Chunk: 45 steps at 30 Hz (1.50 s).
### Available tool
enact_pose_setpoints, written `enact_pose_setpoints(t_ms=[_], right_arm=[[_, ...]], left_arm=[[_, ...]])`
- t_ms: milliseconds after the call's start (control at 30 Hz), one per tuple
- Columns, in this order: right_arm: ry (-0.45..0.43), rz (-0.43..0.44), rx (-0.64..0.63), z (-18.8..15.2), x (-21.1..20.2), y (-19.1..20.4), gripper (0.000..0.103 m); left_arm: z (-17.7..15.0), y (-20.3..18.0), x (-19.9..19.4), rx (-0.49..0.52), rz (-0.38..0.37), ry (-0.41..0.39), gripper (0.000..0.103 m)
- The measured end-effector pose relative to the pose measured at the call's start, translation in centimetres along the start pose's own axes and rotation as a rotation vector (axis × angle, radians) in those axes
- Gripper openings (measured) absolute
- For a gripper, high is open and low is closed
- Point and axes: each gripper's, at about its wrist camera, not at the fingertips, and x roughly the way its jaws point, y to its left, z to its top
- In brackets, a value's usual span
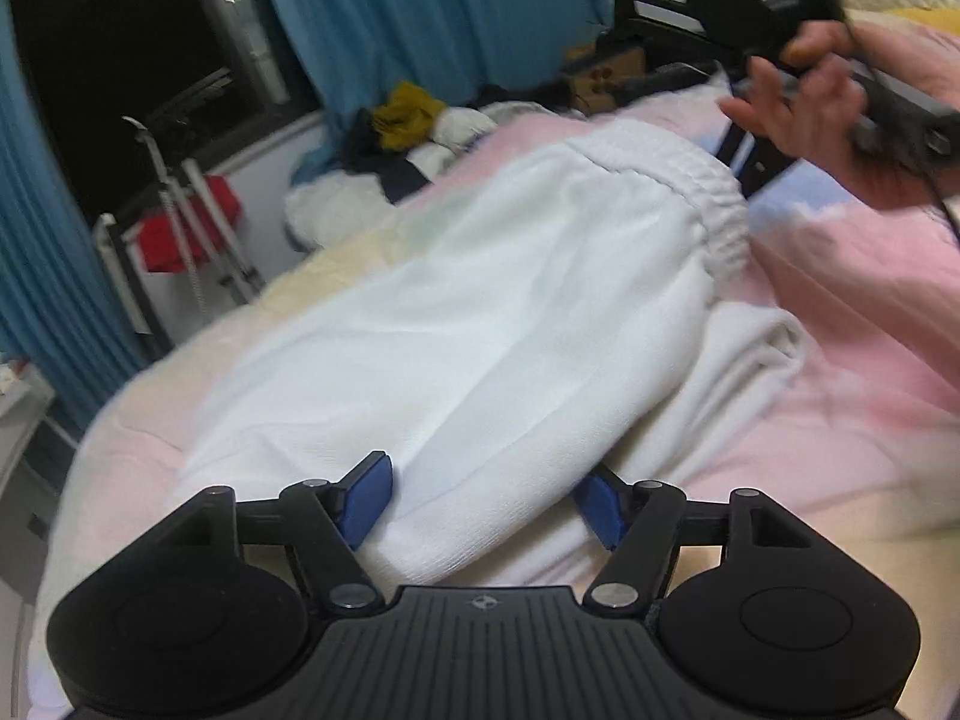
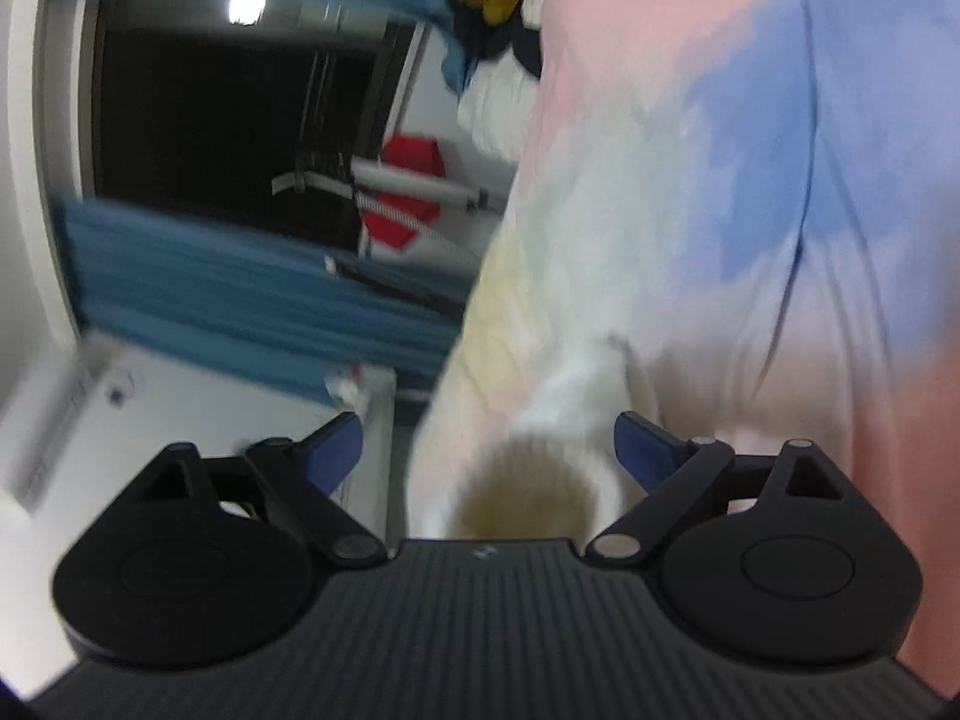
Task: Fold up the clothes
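A bed (image 1: 840,300) under a pastel pink, blue and yellow cover fills both views, and across it lie white trousers (image 1: 480,312), their long axis running from the gathered elastic waistband (image 1: 708,204) at the far right down to the leg ends just before the left gripper (image 1: 483,504). That gripper stands spread, a blue pad on either side of the near cloth, which passes between the fingers without being pinched. It is by far the nearer of the two to the leg ends; the right gripper (image 2: 483,450), likewise spread and holding nothing, is seen from the left wrist raised in the right hand (image 1: 804,102) above the waistband end. Its own view is blurred and shows mostly bed cover, with a patch of white cloth ahead. A heap of other clothes (image 1: 408,132) sits at the bed's far edge beneath teal curtains (image 1: 420,12). No brand, label or writing is legible anywhere.
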Motion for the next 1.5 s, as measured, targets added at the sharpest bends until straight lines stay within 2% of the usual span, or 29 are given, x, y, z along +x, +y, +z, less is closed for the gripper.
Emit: enact_pose_setpoints(t_ms=[67,167,200,267,400,533,733,867,900,933,967,1033,1067,1100,1233,1367,1400,1500], right_arm=[[0.007,-0.053,-0.009,0.6,0.3,-0.4,0.094],[0.097,-0.065,-0.007,0.5,1.8,-1.1,0.091],[0.125,-0.06,-0.012,0.3,2.1,-1.1,0.081],[0.164,-0.047,-0.038,-0.2,2.5,-0.5,0.08],[0.156,-0.034,-0.114,-0.7,1.6,1.4,0.08],[0.096,-0.074,-0.204,-1.6,-0.1,3.4,0.08],[0.126,-0.244,-0.462,-4.4,1.2,6.5,0.09],[0.114,-0.36,-0.563,-6.3,2.8,6.4,0.09],[0.087,-0.364,-0.583,-6.6,2.7,6.4,0.09],[0.074,-0.356,-0.591,-6.7,2.7,6.5,0.085],[0.067,-0.347,-0.595,-6.8,2.8,6.4,0.071],[0.037,-0.344,-0.625,-7.2,2.3,7.1,0.057],[0.02,-0.333,-0.647,-7.4,2.0,7.7,0.046],[0.002,-0.321,-0.668,-7.6,1.6,8.2,0.042],[-0.097,-0.264,-0.754,-7.9,0.0,10.3,0.042],[-0.047,-0.387,-0.717,-7.3,1.8,7.4,0.042],[-0.027,-0.411,-0.692,-7.1,2.4,6.3,0.046],[-0.042,-0.391,-0.658,-7.2,2.0,5.6,0.05]], left_arm=[[-0.5,0.2,-0.1,0.02,-0.031,0.007,0.068],[-1.2,0.3,-0.5,0.018,-0.058,0.016,0.068],[-1.3,0.3,-0.6,0.019,-0.061,0.017,0.068],[-1.6,0.4,-0.7,0.023,-0.063,0.018,0.068],[-2.0,0.5,-0.5,0.018,-0.058,0.019,0.068],[-2.2,0.8,-0.4,0.001,-0.056,0.01,0.07],[-2.1,1.2,-0.2,-0.021,-0.049,0.004,0.071],[-2.0,1.4,-0.5,-0.035,-0.049,-0.009,0.071],[-2.0,1.5,-0.6,-0.039,-0.049,-0.012,0.071],[-2.0,1.5,-0.6,-0.042,-0.051,-0.016,0.071],[-2.0,1.5,-0.7,-0.044,-0.054,-0.021,0.071],[-1.9,1.6,-0.8,-0.051,-0.061,-0.031,0.071],[-1.9,1.6,-0.9,-0.054,-0.068,-0.039,0.071],[-1.8,1.7,-1.0,-0.058,-0.074,-0.046,0.071],[-1.5,1.8,-1.6,-0.076,-0.112,-0.076,0.071],[-1.8,1.8,-1.1,-0.099,-0.132,-0.047,0.071],[-1.8,1.8,-1.0,-0.1,-0.132,-0.044,0.071],[-1.6,2.3,-1.3,-0.124,-0.138,-0.051,0.071]])
